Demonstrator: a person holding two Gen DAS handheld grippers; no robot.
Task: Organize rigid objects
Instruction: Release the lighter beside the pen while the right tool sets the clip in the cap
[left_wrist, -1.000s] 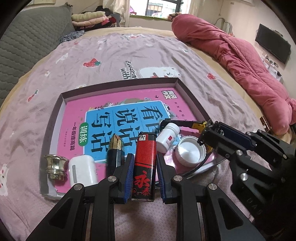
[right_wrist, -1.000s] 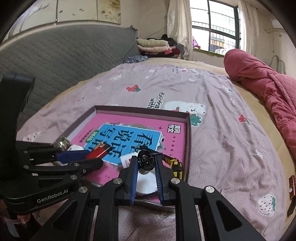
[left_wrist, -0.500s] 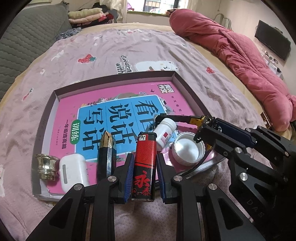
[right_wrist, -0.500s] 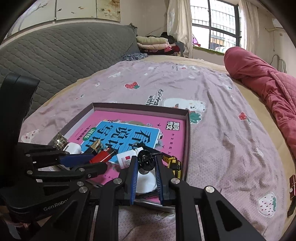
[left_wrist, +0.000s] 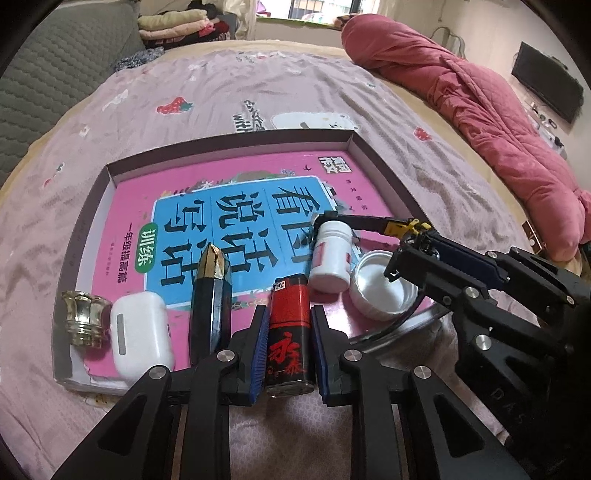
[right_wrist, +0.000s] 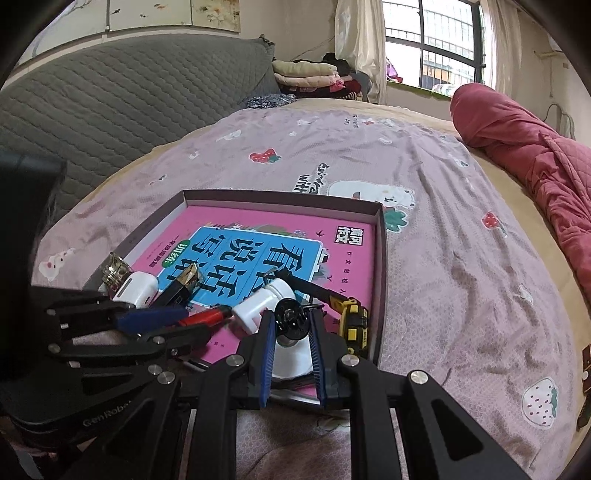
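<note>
My left gripper holds a red and black lighter over the near edge of the shallow box, and its jaws are closing on it. My right gripper is shut on a small black round part above a white cap. In the box lies a pink and blue book. On it rest a white bottle on its side, the white cap, a black and gold tube, a white earbud case and a gold-toned cap.
A yellow and black tape measure lies in the box's right corner, its black strip running behind the bottle. The box sits on a pink bedsheet. A red quilt lies at the right and a grey headboard at the left.
Both grippers keep their holds and nothing in the box has moved. The views have shifted only slightly.
</note>
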